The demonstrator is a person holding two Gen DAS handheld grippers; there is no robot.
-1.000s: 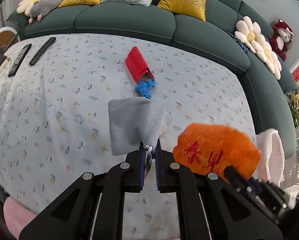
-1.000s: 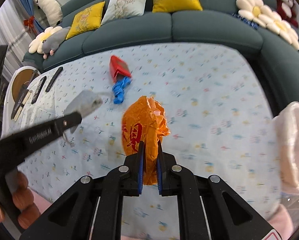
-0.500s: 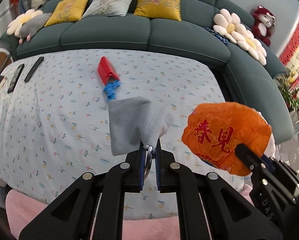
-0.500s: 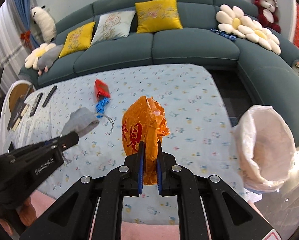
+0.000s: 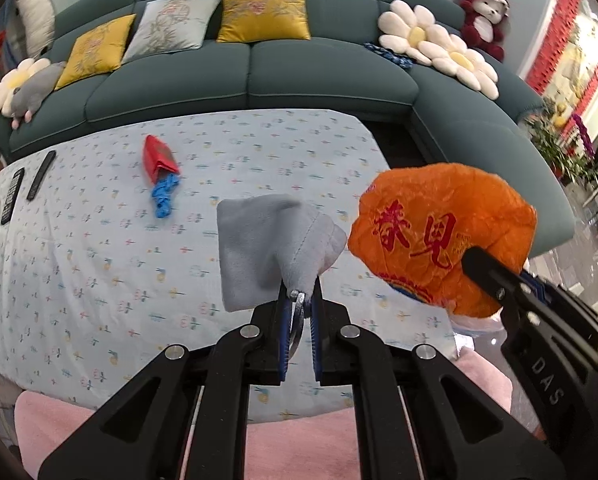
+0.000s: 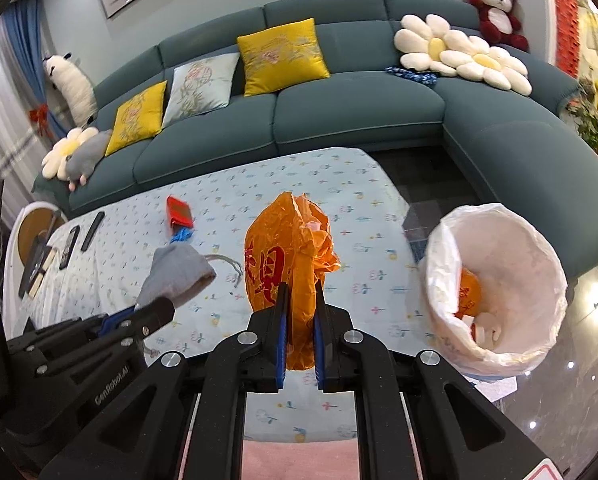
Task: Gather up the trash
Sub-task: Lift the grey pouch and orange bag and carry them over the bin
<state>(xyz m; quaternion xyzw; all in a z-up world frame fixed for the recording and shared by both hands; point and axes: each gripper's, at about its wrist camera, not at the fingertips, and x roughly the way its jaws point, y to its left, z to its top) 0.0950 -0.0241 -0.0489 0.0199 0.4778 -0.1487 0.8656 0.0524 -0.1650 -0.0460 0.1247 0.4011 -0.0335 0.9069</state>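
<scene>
Right gripper point(image 6: 299, 312) clamped on orange wrapper point(image 6: 289, 256), aloft beside lined bin point(image 6: 495, 288) | left gripper point(image 5: 299, 304) pinching grey pouch point(image 5: 271, 252) above table point(image 5: 79, 280) | carry-to-bin step; next: over rim, release

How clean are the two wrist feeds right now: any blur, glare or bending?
Left wrist: fisheye bows the teal sofa; crumpled orange plastic bag and grey cloth pouch sharp; right-edge window area washed out. Right wrist: same bowing; bright glints on the glossy floor beside the white-lined bin; no blur.
</scene>
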